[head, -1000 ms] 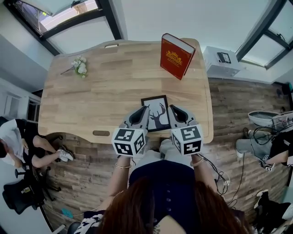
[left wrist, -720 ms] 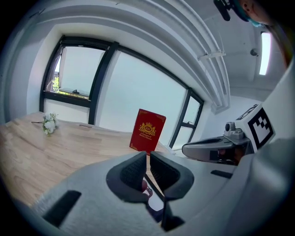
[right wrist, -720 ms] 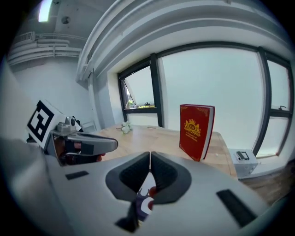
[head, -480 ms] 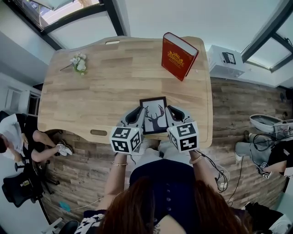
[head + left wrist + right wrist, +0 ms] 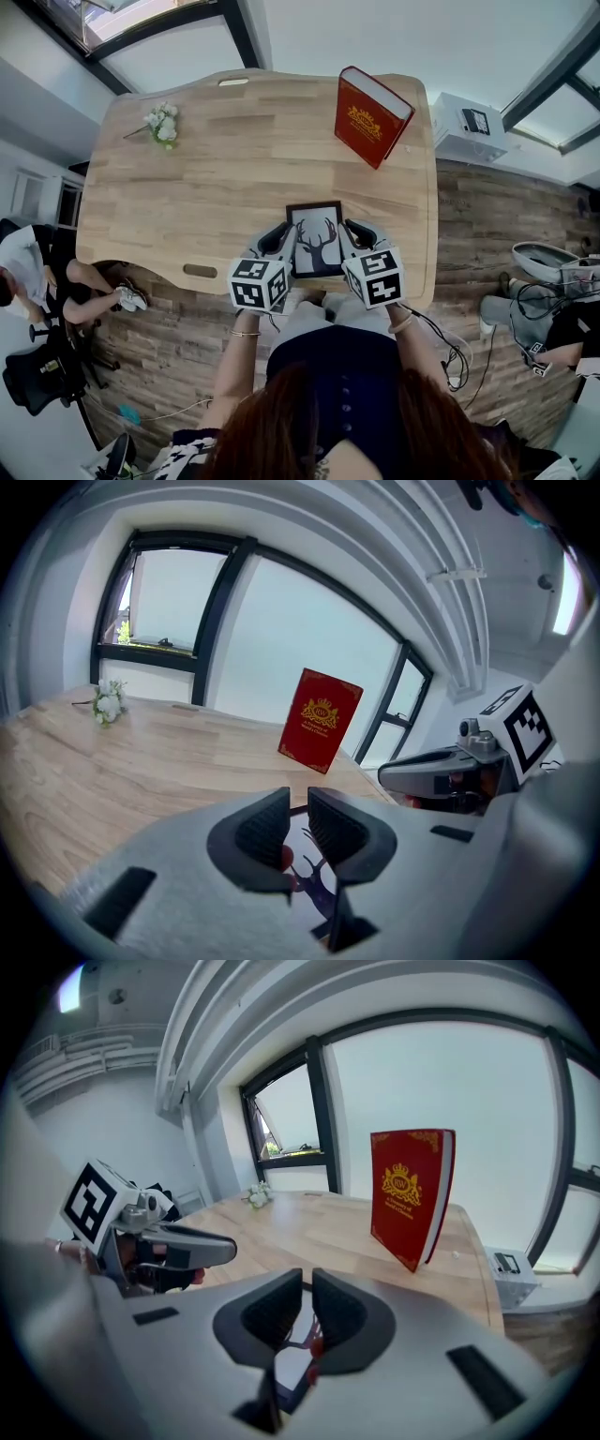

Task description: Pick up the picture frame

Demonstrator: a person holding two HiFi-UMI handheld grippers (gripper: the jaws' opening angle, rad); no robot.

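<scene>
Head view shows both grippers lower than a second ago: their marker cubes look smaller and sit nearer the wooden table's (image 5: 206, 178) near edge. The picture frame (image 5: 316, 239), with its black deer print, remains between them, as it was before. The red book (image 5: 373, 114) standing at the far right of the table and the small white flower sprig (image 5: 161, 127) at the far left have not moved.

The left gripper (image 5: 281, 232) lies along the frame's left side and the right gripper (image 5: 354, 227) along its right side. Both tips are just beside the black border, about halfway up it. Whether they actually press on it cannot be made out from above.

Left gripper view has the two jaws drawn together to a thin slit with nothing clamped between the pads. The deer print shows through and below the slit, mostly behind the right-hand jaw. Right gripper view is the mirror of this: jaws closed to a narrow gap, with the frame's white mat and dark edge visible low down through it. The frame sits on the near part of the table, close to the person.
</scene>
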